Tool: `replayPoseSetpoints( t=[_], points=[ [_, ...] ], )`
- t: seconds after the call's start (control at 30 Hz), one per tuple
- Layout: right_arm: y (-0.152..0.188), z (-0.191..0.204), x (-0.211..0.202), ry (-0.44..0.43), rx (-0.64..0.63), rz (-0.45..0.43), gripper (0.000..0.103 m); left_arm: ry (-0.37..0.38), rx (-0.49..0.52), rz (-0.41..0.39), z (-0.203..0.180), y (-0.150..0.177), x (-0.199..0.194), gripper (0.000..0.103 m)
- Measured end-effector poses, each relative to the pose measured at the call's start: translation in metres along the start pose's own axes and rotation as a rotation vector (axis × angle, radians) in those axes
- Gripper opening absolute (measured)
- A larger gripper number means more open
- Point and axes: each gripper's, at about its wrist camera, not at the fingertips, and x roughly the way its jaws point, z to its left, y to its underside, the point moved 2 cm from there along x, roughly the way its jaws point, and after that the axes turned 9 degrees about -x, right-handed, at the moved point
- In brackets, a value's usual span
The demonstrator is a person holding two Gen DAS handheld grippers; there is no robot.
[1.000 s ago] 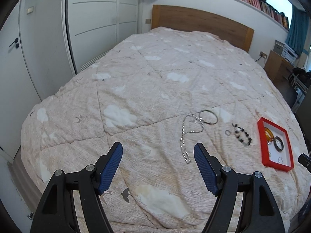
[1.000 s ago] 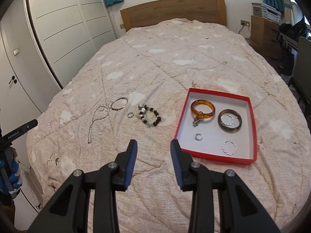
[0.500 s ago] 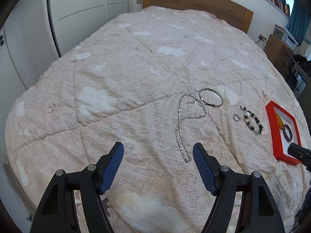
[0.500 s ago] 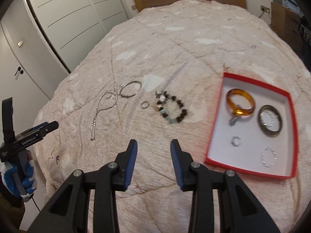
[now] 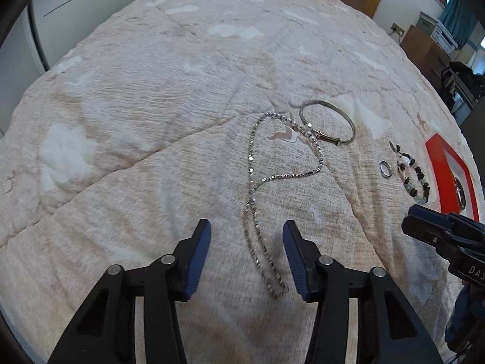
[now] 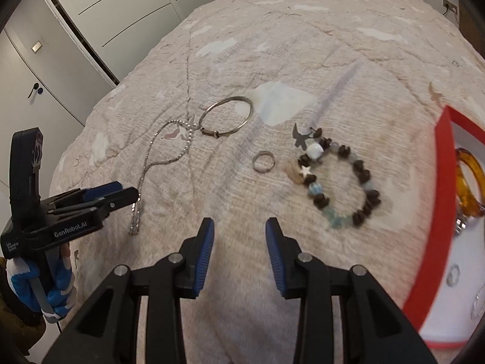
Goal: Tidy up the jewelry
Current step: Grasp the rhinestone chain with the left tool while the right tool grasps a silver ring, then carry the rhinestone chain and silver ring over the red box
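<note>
- The left gripper (image 5: pixel 246 236) hangs low over the bed (image 5: pixel 151 106); its jaws have just been closing and stand partly apart, with the tail of the chain (image 5: pixel 254 188) lying between them, untouched by the pads.
- The right gripper (image 6: pixel 239 236) has its jaws narrowly apart over bare quilt, holding nothing.
- The chain loops up the quilt, and its top touches the bangle (image 6: pixel 225 116).
- A ring (image 6: pixel 264 160) lies between the bangle and the bead bracelet (image 6: pixel 339 179), just beside the bracelet.
- The red tray (image 6: pixel 436 212) sits right of the bracelet, apart from it, with an amber bangle (image 6: pixel 468 182) inside.
- A gloved hand (image 6: pixel 39 285) grips the left gripper's handle.
</note>
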Motion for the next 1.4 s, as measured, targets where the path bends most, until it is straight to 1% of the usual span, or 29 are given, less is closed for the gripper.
replayPoseSetpoints(
  t=[0.03, 0.1, 0.13, 0.2, 0.23, 0.3, 0.6, 0.67, 0.7, 0.73, 0.8, 0.87, 1.07, 1.2, 1.4],
  points=[
    [-0.002, -0.002, 0.005, -0.001, 0.000, 0.003, 0.034, -0.002, 0.006, 0.007, -0.002, -0.002, 0.005, 0.043],
    [-0.007, -0.005, 0.013, -0.006, 0.005, 0.005, 0.034, -0.006, 0.015, 0.019, -0.005, -0.006, 0.014, 0.035],
    [-0.009, -0.007, 0.016, -0.007, 0.009, 0.005, 0.034, -0.008, 0.017, 0.022, -0.005, -0.007, 0.017, 0.034],
    [-0.013, -0.011, 0.021, -0.006, 0.016, 0.001, 0.034, -0.016, 0.019, 0.026, -0.006, -0.011, 0.022, 0.025],
    [-0.016, -0.013, 0.023, -0.008, 0.020, -0.001, 0.034, -0.018, 0.018, 0.027, -0.006, -0.012, 0.024, 0.023],
    [-0.021, -0.016, 0.026, -0.007, 0.024, -0.007, 0.034, -0.020, 0.014, 0.029, -0.007, -0.013, 0.027, 0.021],
    [-0.039, -0.020, 0.042, 0.032, 0.014, -0.005, 0.033, -0.011, 0.005, 0.031, -0.008, -0.013, 0.031, 0.021],
    [-0.040, -0.020, 0.045, 0.045, 0.011, -0.003, 0.026, -0.013, 0.008, 0.029, -0.007, -0.013, 0.031, 0.021],
    [-0.041, -0.020, 0.047, 0.055, 0.011, -0.001, 0.020, -0.016, 0.009, 0.025, -0.007, -0.013, 0.031, 0.018],
    [-0.041, -0.021, 0.047, 0.059, 0.015, 0.001, 0.019, -0.020, 0.009, 0.022, -0.007, -0.013, 0.031, 0.016],
    [-0.041, -0.021, 0.047, 0.060, 0.009, 0.004, 0.019, -0.018, 0.006, 0.020, -0.006, -0.012, 0.029, 0.007],
    [-0.040, -0.019, 0.044, 0.063, -0.003, 0.006, 0.019, -0.020, 0.004, 0.017, -0.006, -0.011, 0.027, 0.004],
    [-0.031, -0.008, 0.023, 0.053, -0.016, -0.010, 0.019, -0.018, -0.012, 0.007, -0.005, -0.006, 0.012, 0.004],
    [-0.024, 0.001, -0.002, 0.050, -0.017, -0.039, 0.019, -0.019, -0.016, -0.016, -0.008, -0.005, -0.008, 0.004],
    [-0.016, 0.014, -0.046, 0.061, -0.026, -0.096, 0.019, -0.008, -0.004, -0.073, -0.020, -0.004, -0.047, 0.004]
  ],
)
